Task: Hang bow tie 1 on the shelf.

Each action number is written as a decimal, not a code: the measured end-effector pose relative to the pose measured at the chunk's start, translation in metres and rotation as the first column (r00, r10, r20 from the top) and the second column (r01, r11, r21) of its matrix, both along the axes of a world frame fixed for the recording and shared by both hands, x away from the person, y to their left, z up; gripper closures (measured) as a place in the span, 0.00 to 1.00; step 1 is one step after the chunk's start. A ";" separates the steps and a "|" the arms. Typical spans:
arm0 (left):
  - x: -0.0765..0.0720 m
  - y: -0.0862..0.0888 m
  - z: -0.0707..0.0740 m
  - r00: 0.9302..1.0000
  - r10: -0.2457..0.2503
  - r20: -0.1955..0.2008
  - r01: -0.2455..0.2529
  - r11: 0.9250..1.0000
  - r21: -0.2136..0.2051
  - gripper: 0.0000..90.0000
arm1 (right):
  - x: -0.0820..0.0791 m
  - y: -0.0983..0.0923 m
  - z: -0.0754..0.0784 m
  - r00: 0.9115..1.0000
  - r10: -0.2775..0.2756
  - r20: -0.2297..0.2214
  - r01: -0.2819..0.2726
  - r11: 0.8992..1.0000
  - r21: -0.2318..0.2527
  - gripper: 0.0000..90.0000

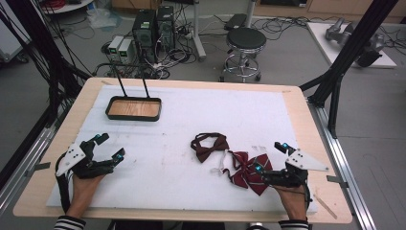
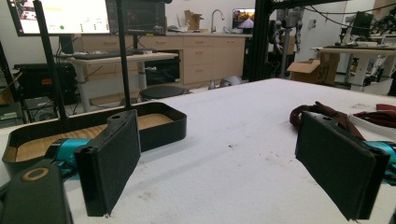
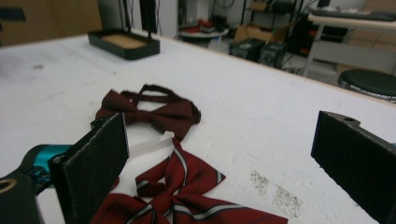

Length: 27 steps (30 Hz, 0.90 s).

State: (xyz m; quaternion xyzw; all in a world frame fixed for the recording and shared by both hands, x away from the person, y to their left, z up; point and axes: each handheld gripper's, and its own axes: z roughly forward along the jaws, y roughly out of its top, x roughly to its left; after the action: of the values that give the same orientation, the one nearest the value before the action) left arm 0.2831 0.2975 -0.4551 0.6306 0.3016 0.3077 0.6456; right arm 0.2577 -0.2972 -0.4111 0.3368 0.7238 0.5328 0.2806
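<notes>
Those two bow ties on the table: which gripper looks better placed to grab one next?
The right gripper, probably. It sits open right beside the striped bow tie, with the plain bow tie just beyond. The left gripper is open too, but far across the white mat.

On the table [image 1: 297,108] lies a foam mat [image 1: 239,105] that covers most of its top. The tray [image 1: 133,108] sits on the mat in the upper left of the high view, with two rods rising from its far side. Two bow ties lie right of centre: the plain bow tie [image 1: 209,146] and, just to its lower right, the striped bow tie [image 1: 249,171], with a white strap between them. My left gripper [image 1: 109,145] rests low at the left, well apart from both ties. My right gripper [image 1: 270,156] sits low at the right, one jaw over the striped bow tie. Behind the table stands a stool [image 1: 245,40].
</notes>
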 end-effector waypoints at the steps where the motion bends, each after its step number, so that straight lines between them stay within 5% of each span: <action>1: 0.000 0.000 0.000 1.000 0.000 0.001 0.000 1.000 0.002 0.16 | 0.001 0.001 0.002 1.000 0.003 -0.002 -0.003 0.999 -0.035 0.03; 6: 0.000 0.000 0.000 1.000 0.000 0.001 0.000 1.000 0.000 0.16 | 0.006 0.002 0.008 0.998 0.043 -0.051 -0.047 0.995 -0.090 0.03; 12: 0.000 0.000 0.000 1.000 0.000 0.002 0.000 1.000 0.001 0.16 | 0.013 0.005 0.011 0.985 0.088 -0.148 -0.109 0.984 -0.143 0.03; 18: 0.000 0.000 0.000 1.000 0.001 0.002 -0.001 1.000 0.004 0.16 | 0.020 0.013 0.010 0.967 0.119 -0.224 -0.169 0.960 -0.223 0.04; 23: 0.000 0.000 0.000 1.000 0.002 0.003 -0.002 1.000 0.003 0.16 | 0.024 0.020 0.008 0.948 0.127 -0.291 -0.216 0.929 -0.299 0.05; 27: 0.000 0.000 0.000 1.000 0.002 0.003 -0.002 1.000 0.004 0.16 | 0.028 0.023 0.006 0.931 0.147 -0.333 -0.255 0.917 -0.308 0.07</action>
State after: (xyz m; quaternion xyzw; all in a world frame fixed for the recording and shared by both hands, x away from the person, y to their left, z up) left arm 0.2827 0.2973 -0.4551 0.6311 0.3007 0.3100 0.6444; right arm 0.2853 -0.2745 -0.4052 0.2828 0.8715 0.3655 0.1641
